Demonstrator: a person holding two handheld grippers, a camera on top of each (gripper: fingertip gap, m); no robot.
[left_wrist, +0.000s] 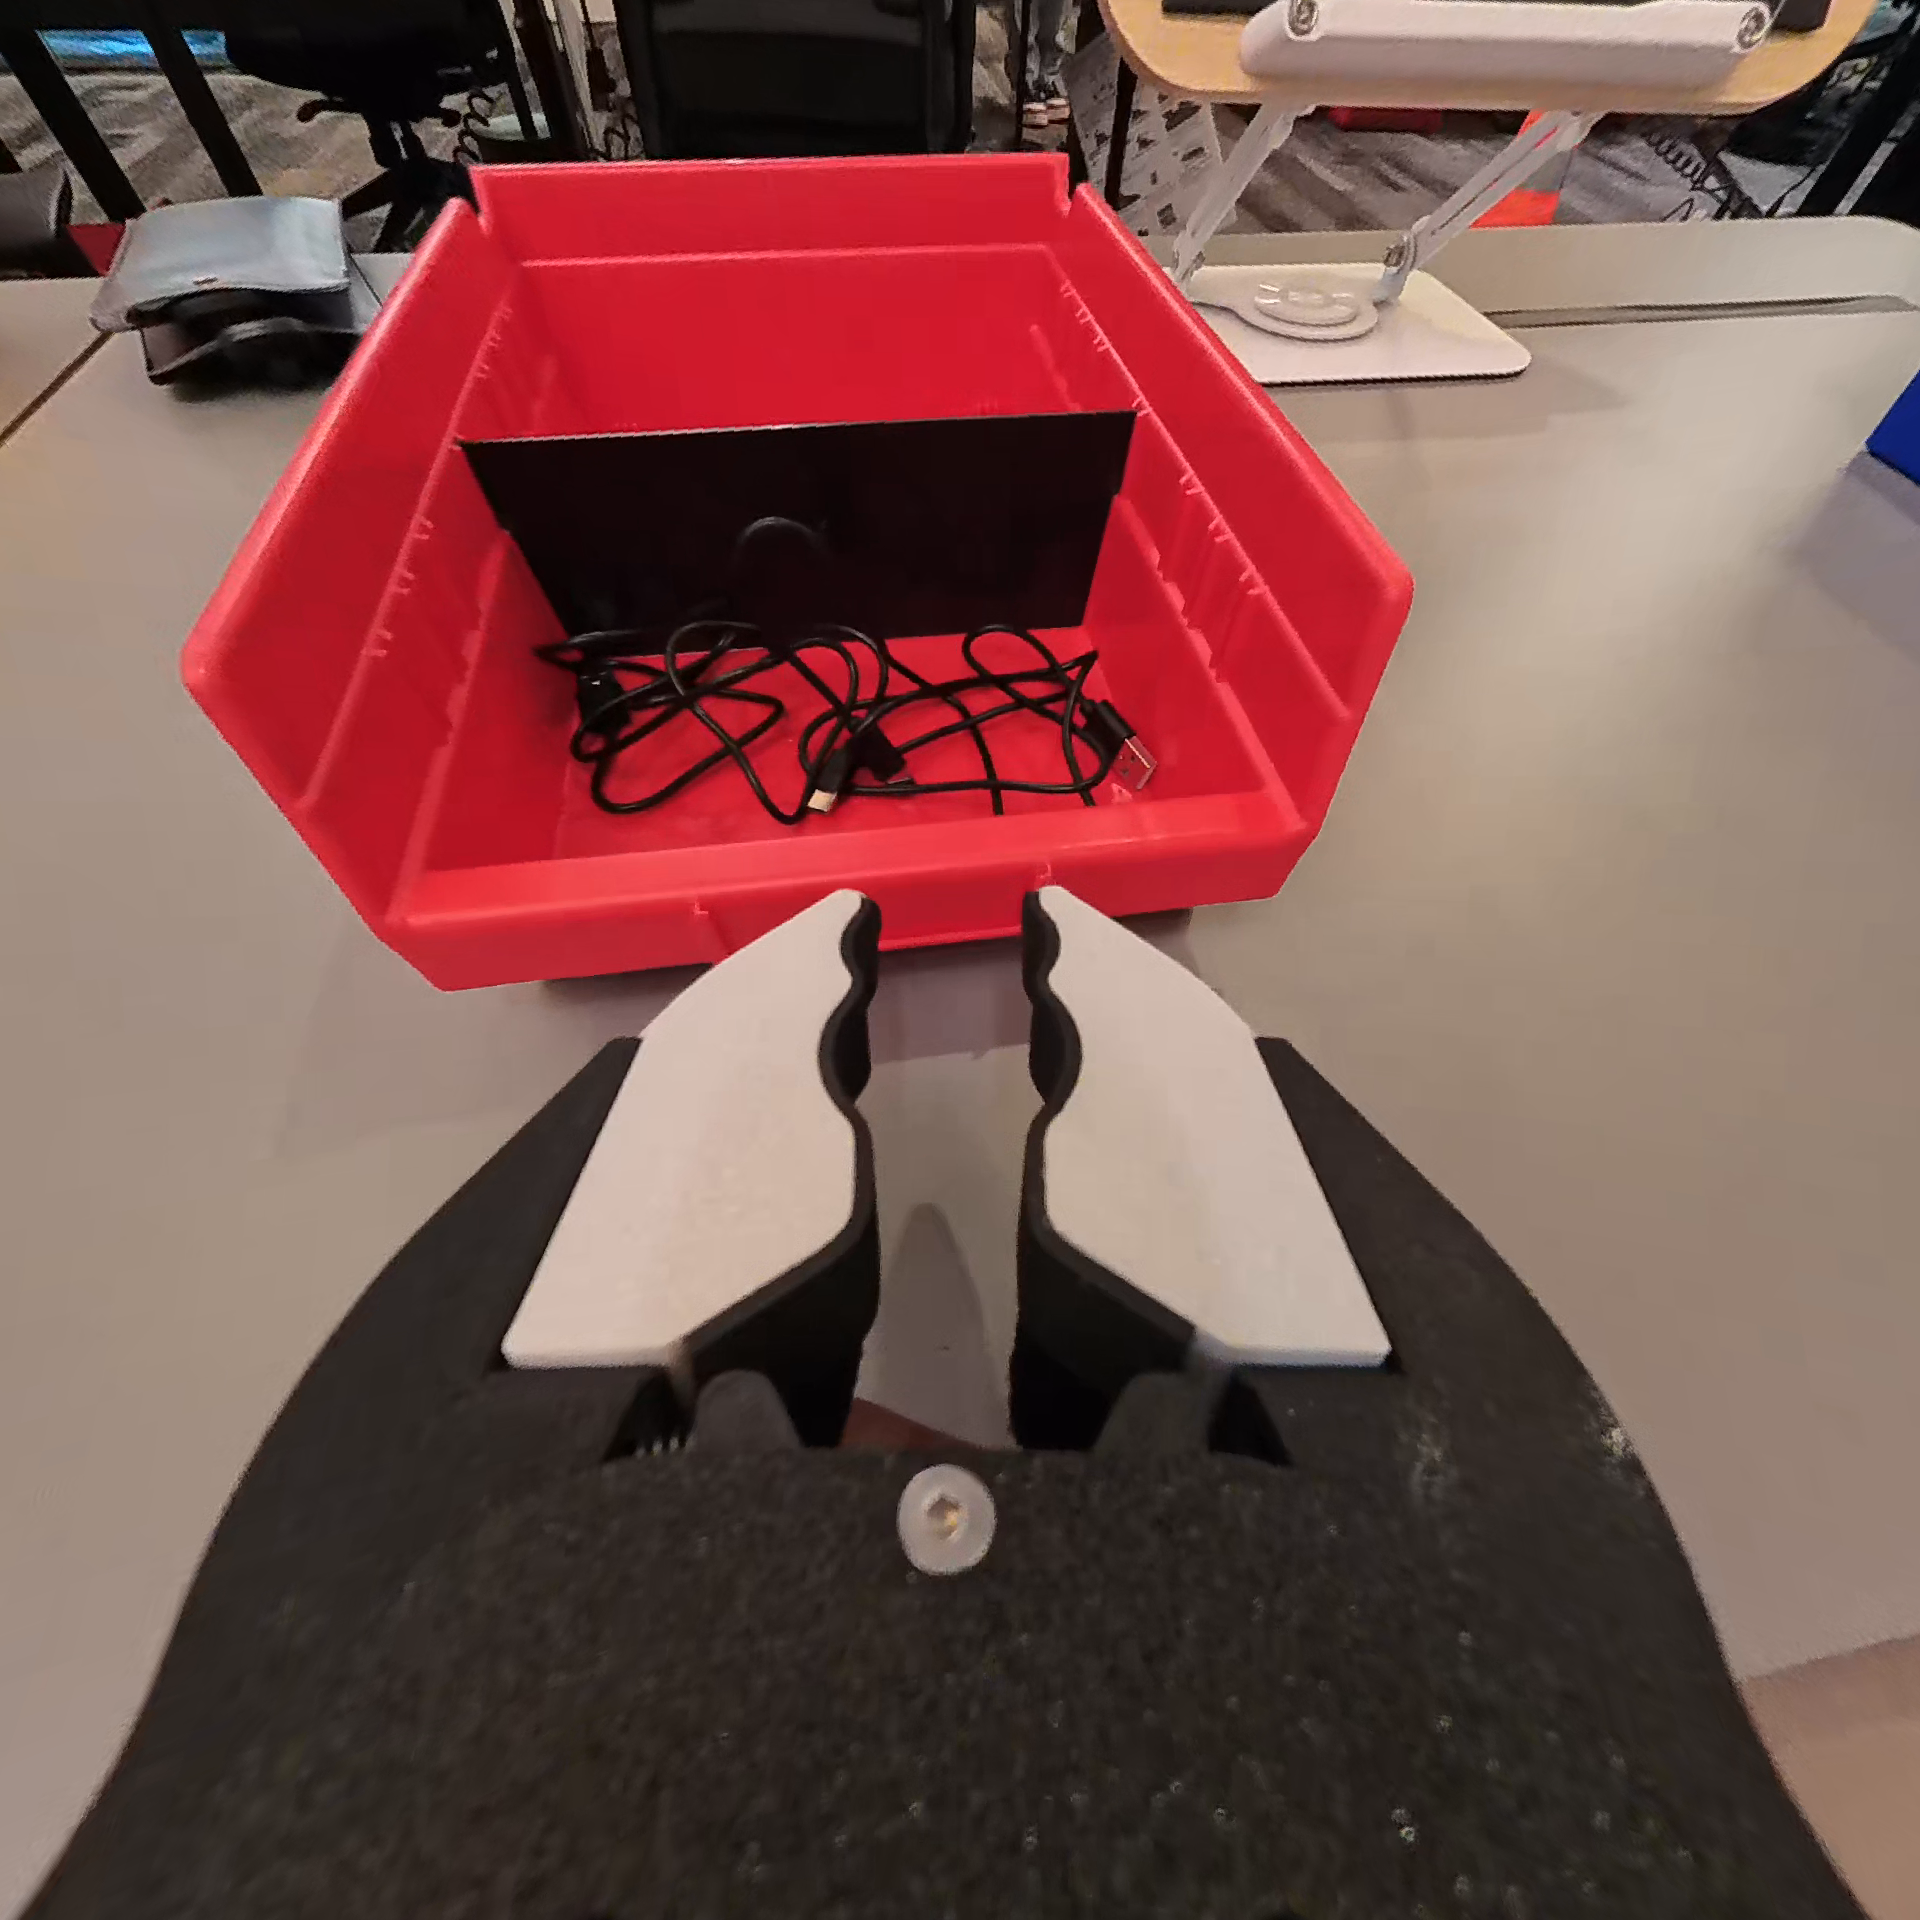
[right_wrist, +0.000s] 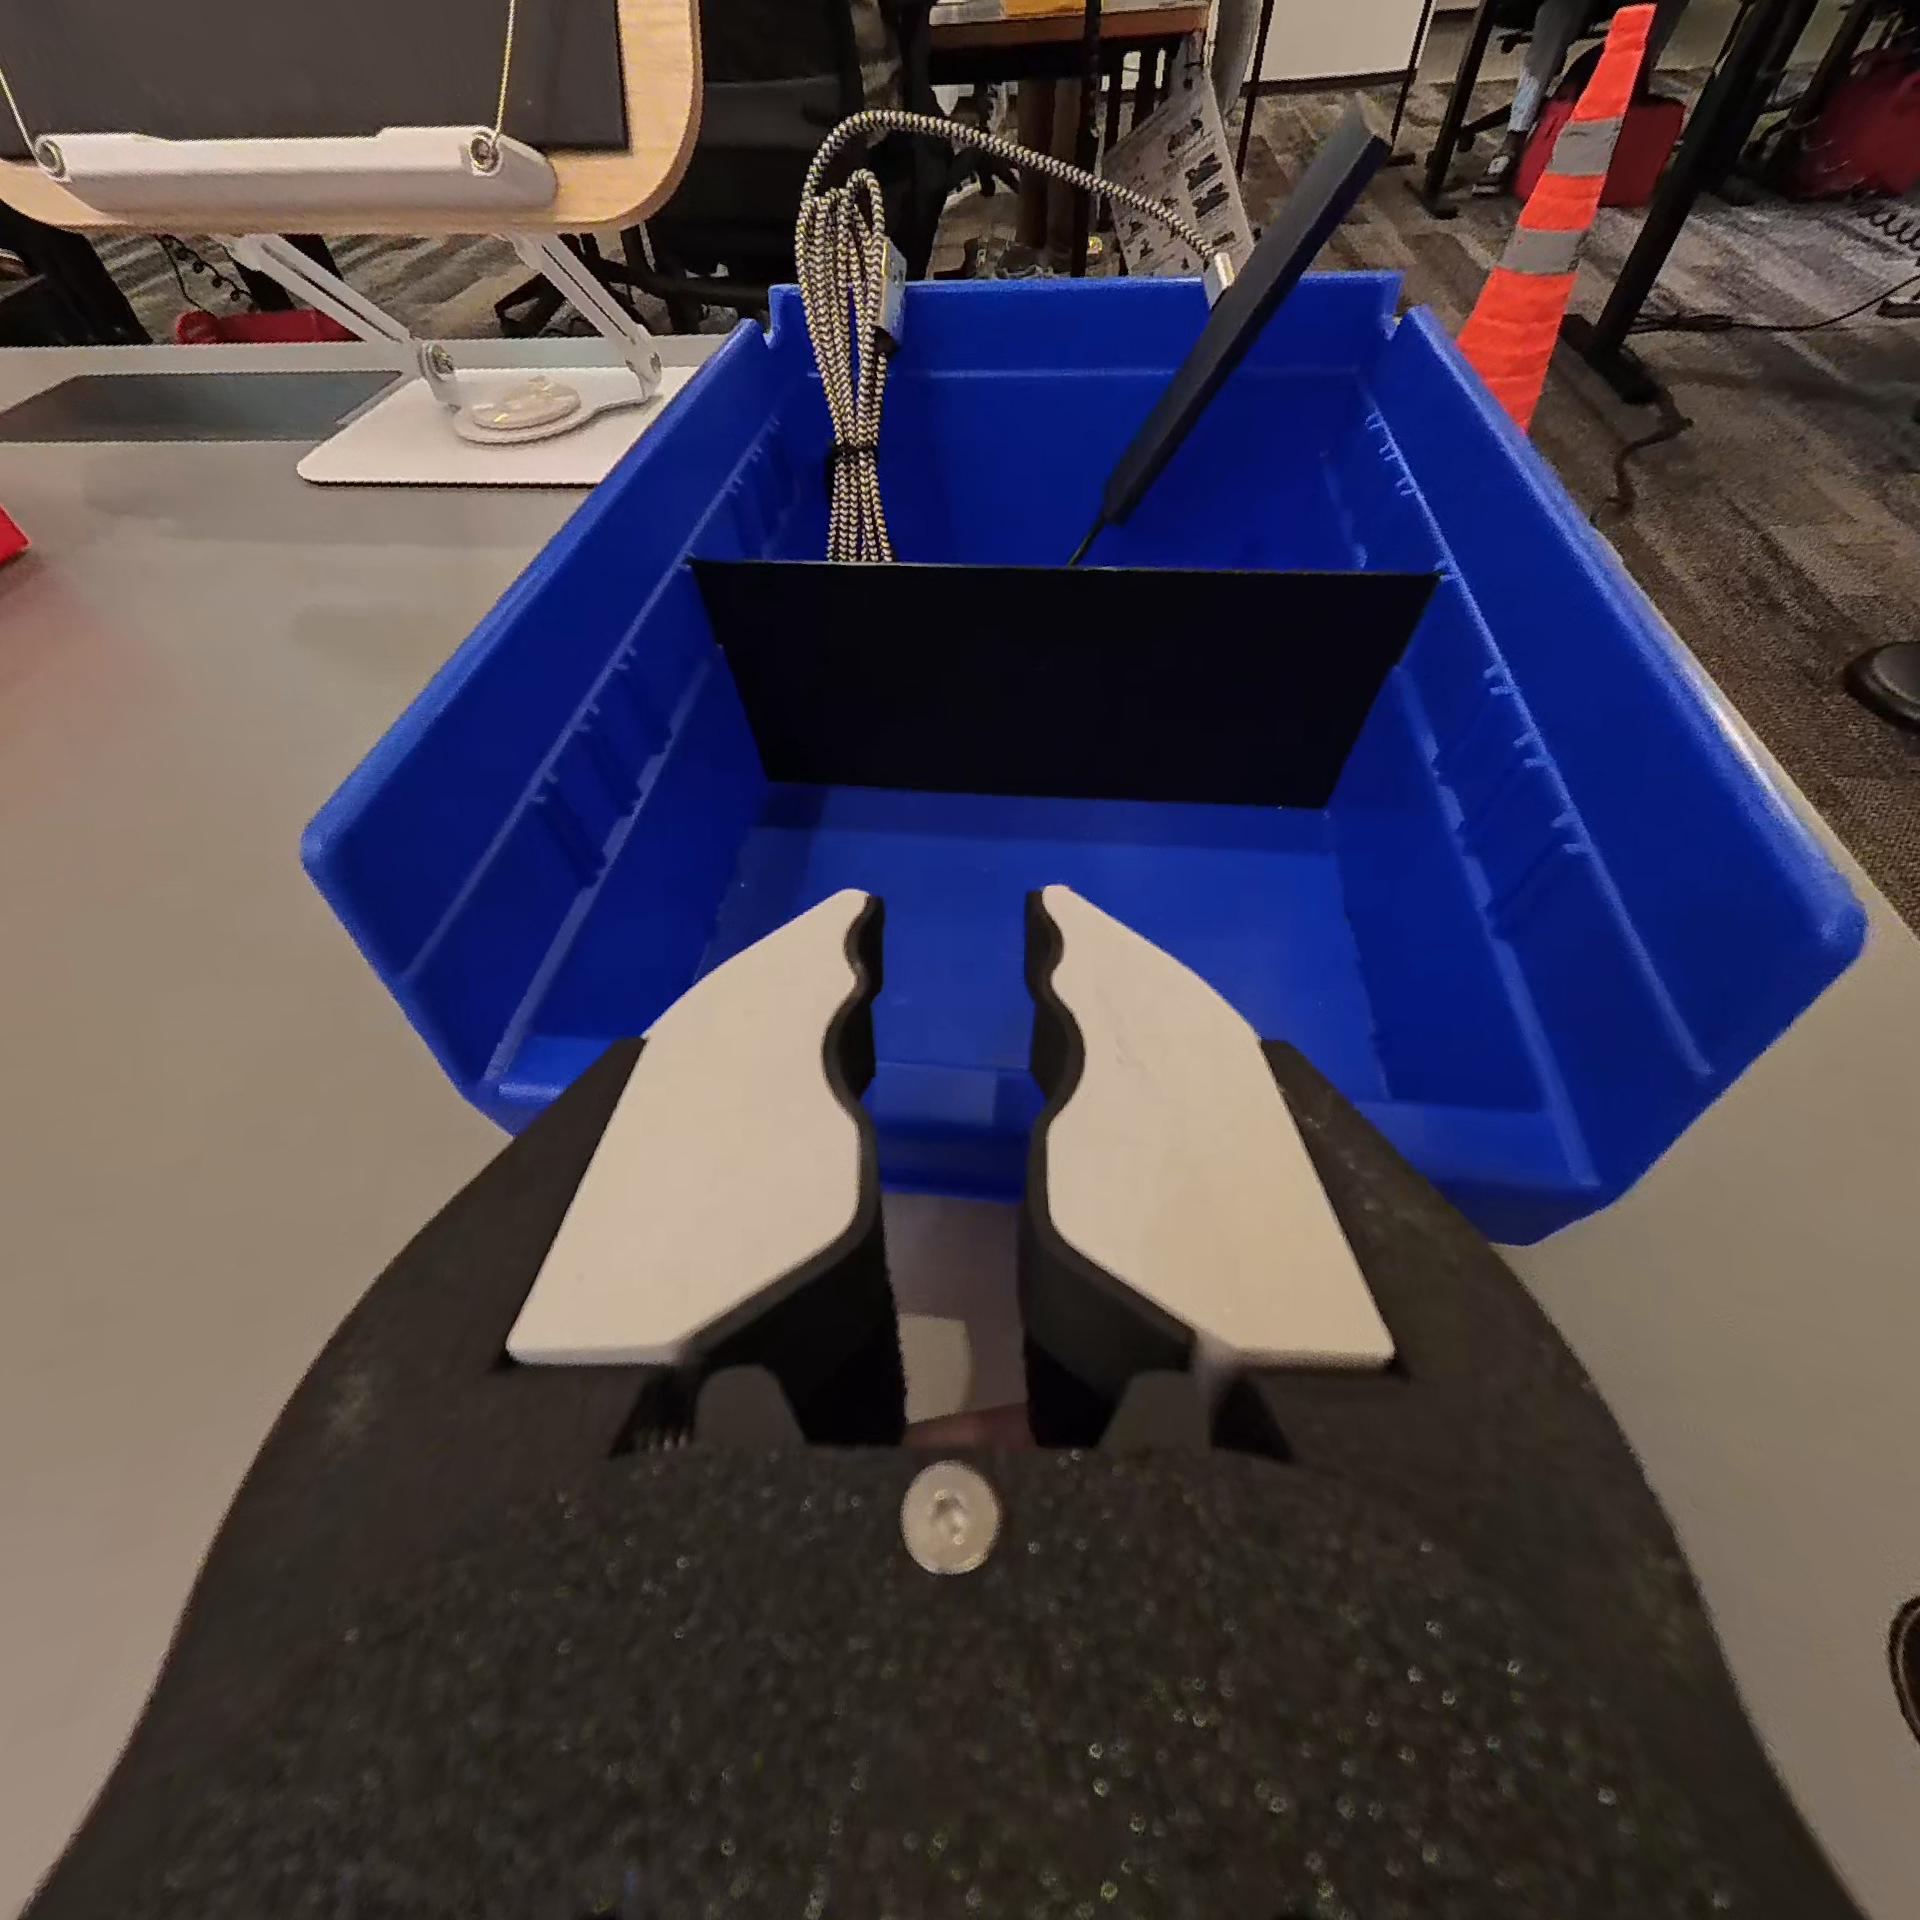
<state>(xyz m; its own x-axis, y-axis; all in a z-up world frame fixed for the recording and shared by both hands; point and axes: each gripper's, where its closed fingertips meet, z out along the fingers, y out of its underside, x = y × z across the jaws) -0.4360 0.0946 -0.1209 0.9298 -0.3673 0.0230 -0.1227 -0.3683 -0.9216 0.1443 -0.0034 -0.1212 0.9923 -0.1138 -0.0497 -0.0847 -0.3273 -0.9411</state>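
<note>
In the left wrist view, a red bin (left_wrist: 312, 644) stands on the grey table, split by a black divider (left_wrist: 800, 520). A tangle of thin black cables (left_wrist: 831, 727) lies in its near compartment. My left gripper (left_wrist: 951, 914) is open and empty, just before the bin's front lip. In the right wrist view, a blue bin (right_wrist: 499, 790) has a black divider (right_wrist: 1060, 686). Its near compartment is bare. A braided black-and-white cable (right_wrist: 857, 416) and a dark flat antenna-like strip (right_wrist: 1247, 322) lean in the far compartment. My right gripper (right_wrist: 954, 914) is open and empty over the near compartment.
A white laptop stand (left_wrist: 1351, 322) sits behind the red bin and also shows in the right wrist view (right_wrist: 457, 416). A dark pouch (left_wrist: 229, 281) lies at the far left. The blue bin is near the table's right edge. An orange cone (right_wrist: 1548, 239) stands on the floor beyond. One gripper's finger ends stand about 60 cm off the other's.
</note>
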